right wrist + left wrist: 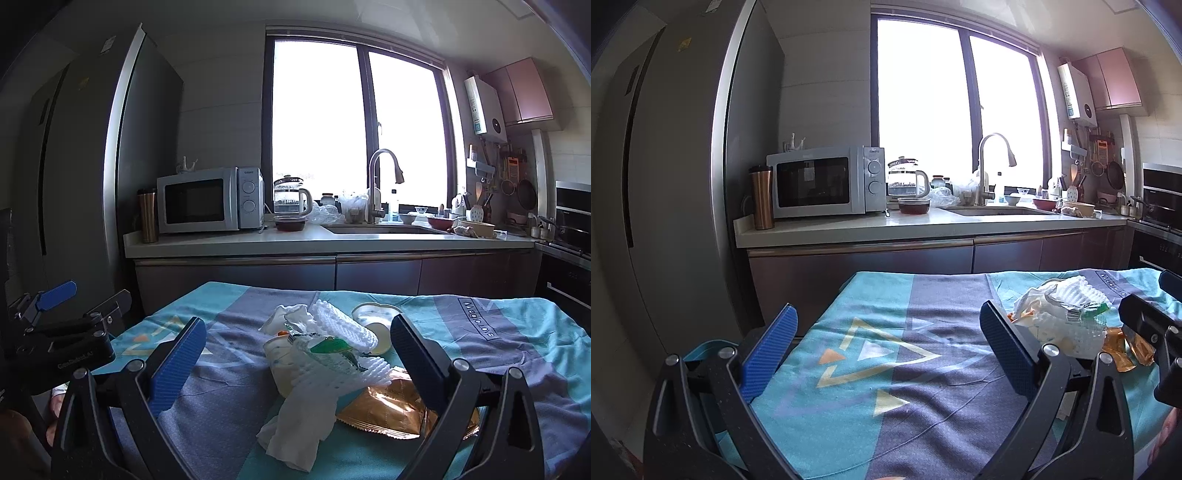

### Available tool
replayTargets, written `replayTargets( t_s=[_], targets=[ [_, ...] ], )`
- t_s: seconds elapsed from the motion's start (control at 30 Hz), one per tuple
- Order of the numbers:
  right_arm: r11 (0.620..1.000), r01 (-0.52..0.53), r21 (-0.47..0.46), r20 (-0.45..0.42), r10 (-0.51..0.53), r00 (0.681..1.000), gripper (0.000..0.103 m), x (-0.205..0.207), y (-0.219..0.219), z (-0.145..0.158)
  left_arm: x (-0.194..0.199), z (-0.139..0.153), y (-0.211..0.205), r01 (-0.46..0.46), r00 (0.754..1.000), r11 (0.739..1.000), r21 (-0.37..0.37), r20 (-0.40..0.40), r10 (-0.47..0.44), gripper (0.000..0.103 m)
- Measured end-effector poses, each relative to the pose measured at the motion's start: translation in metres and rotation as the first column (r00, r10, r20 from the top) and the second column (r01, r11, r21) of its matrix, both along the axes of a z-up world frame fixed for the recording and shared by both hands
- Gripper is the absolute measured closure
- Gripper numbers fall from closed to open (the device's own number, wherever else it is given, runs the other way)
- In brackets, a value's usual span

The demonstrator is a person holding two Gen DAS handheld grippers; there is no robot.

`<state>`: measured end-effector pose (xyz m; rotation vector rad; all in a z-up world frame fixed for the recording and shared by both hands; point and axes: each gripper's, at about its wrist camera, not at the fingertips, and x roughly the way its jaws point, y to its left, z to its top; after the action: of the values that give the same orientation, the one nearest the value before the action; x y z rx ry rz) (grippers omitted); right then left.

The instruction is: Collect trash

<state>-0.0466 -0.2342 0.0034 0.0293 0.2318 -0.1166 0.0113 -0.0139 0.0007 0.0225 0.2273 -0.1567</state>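
A heap of trash [325, 354] lies on the table's teal and grey cloth [229, 398]. It holds white foam netting [343, 325], a crumpled white tissue [299, 424], a gold foil wrapper [388, 410], a clear wrapper with green print [328, 347] and a white lid [373, 314]. My right gripper [297, 354] is open, its blue pads either side of the heap. My left gripper [886, 343] is open and empty over bare cloth, left of the heap [1067, 314]. The right gripper shows at the left wrist view's right edge [1152, 325].
Beyond the table runs a kitchen counter [295, 240] with a microwave [210, 199], a copper tumbler [147, 216], a glass kettle [290, 197], a sink with a tall tap [380, 184] and dishes. A tall grey fridge [92, 166] stands at the left, an oven [572, 218] at the right.
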Motion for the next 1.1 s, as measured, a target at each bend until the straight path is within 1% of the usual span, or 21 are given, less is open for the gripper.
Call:
replayTargets(
  t_s=[0.2,1.1],
  targets=[
    [1.000,0.001,-0.001,0.000,-0.001,1.000,0.006,-0.0016,0.0012,-0.0019,-0.0014,-0.0007,0.0034,-0.013,1.000,1.000,-0.011,0.013,0.013,0.006],
    [1.000,0.004,0.006,0.001,-0.004,1.000,0.007,-0.0011,0.0018,-0.0014,-0.0011,-0.0019,0.0063,-0.013,1.000,1.000,-0.020,0.025,0.014,0.006]
  ],
)
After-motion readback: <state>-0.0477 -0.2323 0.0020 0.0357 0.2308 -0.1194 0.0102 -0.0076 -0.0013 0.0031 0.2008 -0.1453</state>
